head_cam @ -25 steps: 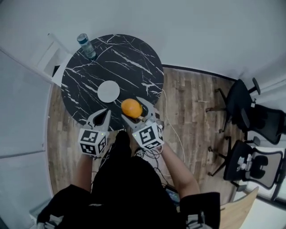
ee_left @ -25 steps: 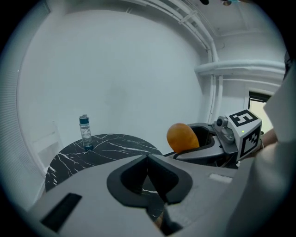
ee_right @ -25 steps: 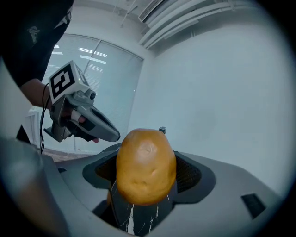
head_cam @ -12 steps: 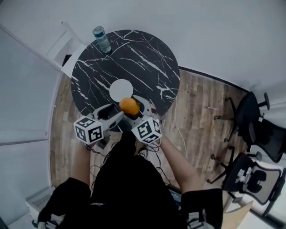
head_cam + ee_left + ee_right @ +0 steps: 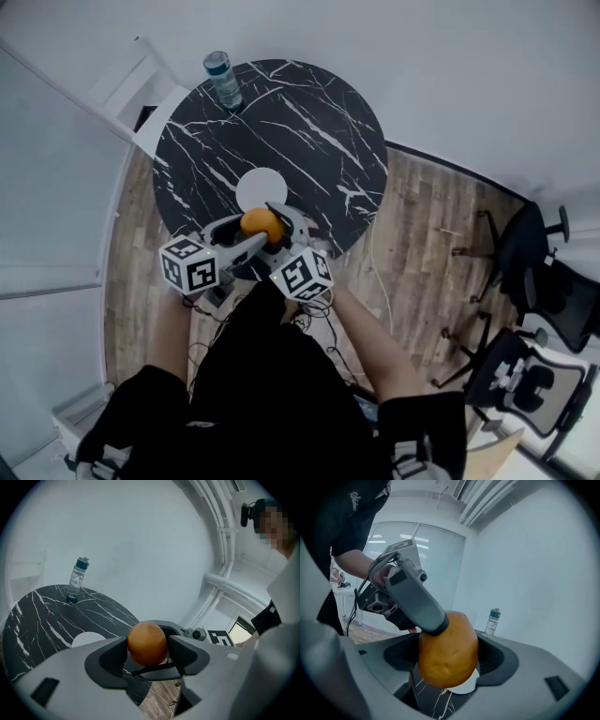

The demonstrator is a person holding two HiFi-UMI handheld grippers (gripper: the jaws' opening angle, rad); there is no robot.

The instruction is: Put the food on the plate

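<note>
An orange is the food; my right gripper is shut on it, just above the near edge of the black marble table. In the right gripper view the orange fills the gap between the jaws. My left gripper reaches in from the left, its jaws opening with the orange between them. One of its fingers lies against the fruit's top. The small white plate is empty and sits just beyond the orange, also seen as a plate in the left gripper view.
A water bottle stands at the table's far left edge. Office chairs stand on the wooden floor to the right. White furniture adjoins the table on the left. A cable lies on the floor by the table.
The left gripper swung right to the orange and its jaws spread apart around it. The right gripper carried the orange closer to the plate.
</note>
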